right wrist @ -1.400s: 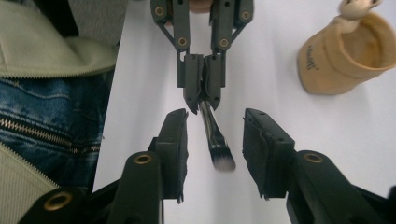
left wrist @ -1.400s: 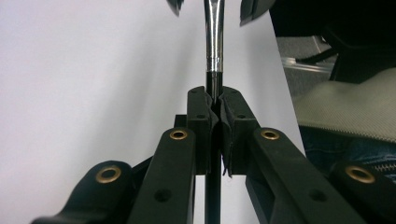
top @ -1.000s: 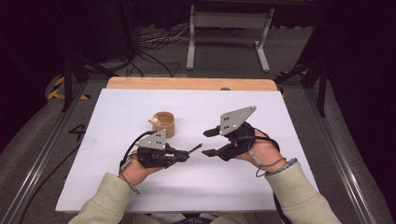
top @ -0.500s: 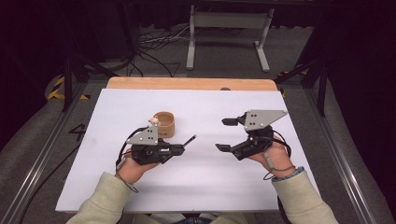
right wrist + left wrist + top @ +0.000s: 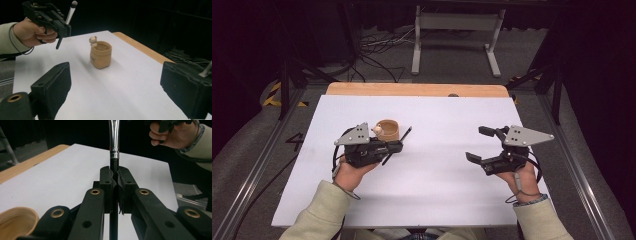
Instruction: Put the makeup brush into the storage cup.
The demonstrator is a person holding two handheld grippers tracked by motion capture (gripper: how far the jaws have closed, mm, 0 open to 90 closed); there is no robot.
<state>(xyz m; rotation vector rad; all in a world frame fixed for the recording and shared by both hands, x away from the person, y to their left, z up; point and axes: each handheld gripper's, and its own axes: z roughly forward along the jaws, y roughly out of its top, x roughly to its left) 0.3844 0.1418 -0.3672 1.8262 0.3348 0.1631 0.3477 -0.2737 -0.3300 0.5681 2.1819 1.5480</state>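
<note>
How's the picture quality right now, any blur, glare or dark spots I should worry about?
High view: white table evenly lit, surroundings dark. Left gripper view: glare streak on the brush ferrule, near jaws soft, cup rim blurred. Right gripper view: its own jaws are out of focus, the cup is sharp with a soft shadow, background black.

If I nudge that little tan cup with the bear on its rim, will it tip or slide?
The cup looks squat, so it would probably slide on the smooth white table rather than tip. It seems small and likely light, so a gentle push should move it. The bear on the rim may weight that side slightly, so pushing low seems safer.
</note>
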